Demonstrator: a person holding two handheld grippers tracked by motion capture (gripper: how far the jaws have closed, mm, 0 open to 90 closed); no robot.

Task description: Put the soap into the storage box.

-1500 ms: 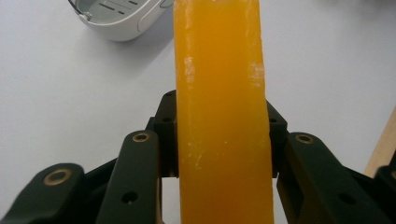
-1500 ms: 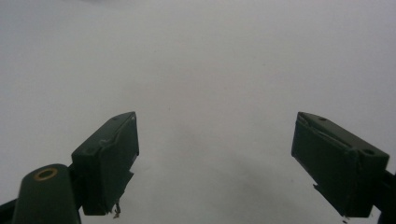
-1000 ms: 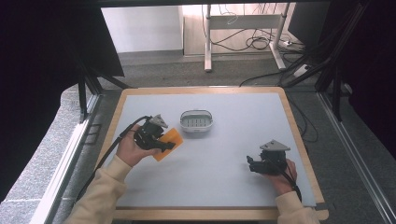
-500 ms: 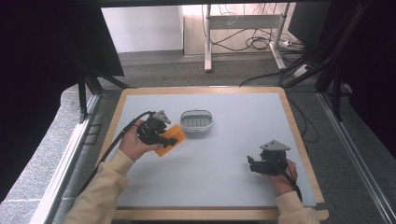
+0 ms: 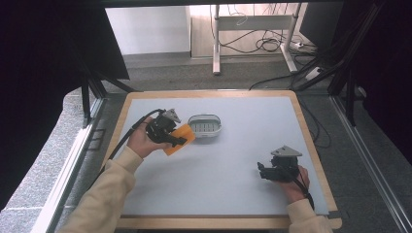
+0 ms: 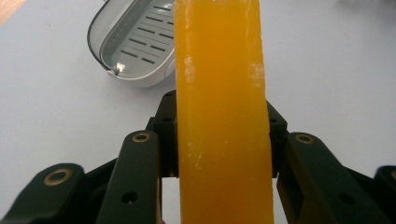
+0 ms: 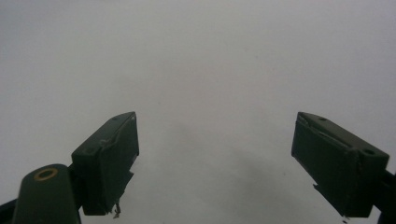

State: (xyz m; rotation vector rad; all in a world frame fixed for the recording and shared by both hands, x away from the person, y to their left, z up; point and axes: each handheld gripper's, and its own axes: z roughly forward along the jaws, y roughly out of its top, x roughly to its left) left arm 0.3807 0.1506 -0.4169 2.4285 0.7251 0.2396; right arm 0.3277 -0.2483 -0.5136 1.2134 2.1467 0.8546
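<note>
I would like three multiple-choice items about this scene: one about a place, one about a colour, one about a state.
1. Where is the soap dish?
A. on the table, beside the left gripper
B. beside the right gripper
C. on the floor

2. What colour is the soap bar?
A. green
B. orange
C. white

3. How do the right gripper's jaws stand?
A. shut on the bar
B. shut, holding nothing
C. open, holding nothing

Answers:
1 A: the high view shows the dish just right of the left gripper.
2 B: the left gripper view shows an orange bar.
3 C: the right gripper view shows its jaws apart over bare table.
</note>
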